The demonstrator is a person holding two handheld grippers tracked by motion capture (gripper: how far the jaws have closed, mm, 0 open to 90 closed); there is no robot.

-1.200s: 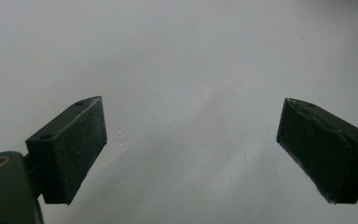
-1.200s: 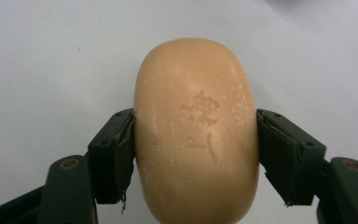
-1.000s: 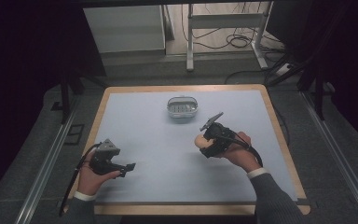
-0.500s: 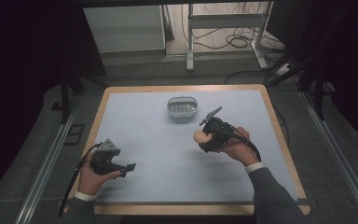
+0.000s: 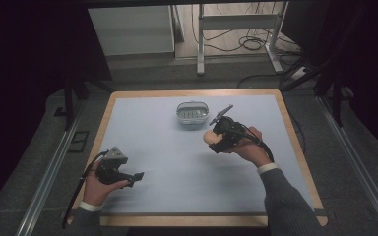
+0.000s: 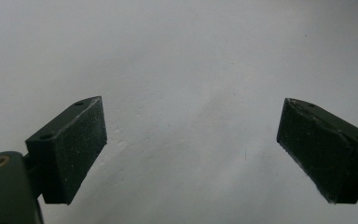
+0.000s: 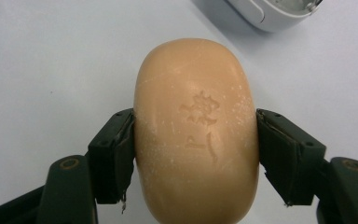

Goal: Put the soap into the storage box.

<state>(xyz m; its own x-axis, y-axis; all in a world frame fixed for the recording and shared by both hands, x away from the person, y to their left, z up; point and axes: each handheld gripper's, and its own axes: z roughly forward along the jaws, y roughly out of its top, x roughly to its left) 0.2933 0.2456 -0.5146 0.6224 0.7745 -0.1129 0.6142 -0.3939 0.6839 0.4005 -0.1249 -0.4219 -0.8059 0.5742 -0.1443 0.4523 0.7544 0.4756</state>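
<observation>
Right gripper (image 7: 196,154) is clamping the soap bar (image 7: 196,130) near the soap dish (image 5: 192,113), toward the table's (image 5: 142,123) far edge; left gripper (image 6: 191,149) is resting with its jaws apart by the near left corner.

No readable text; an embossed, unreadable flower-like mark on the soap bar (image 7: 196,130).

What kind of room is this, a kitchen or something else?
Probably a lab or workshop, not a kitchen. The table is a plain work surface with a wooden edge, cables lie on the floor behind it, and metal rails run alongside.
</observation>
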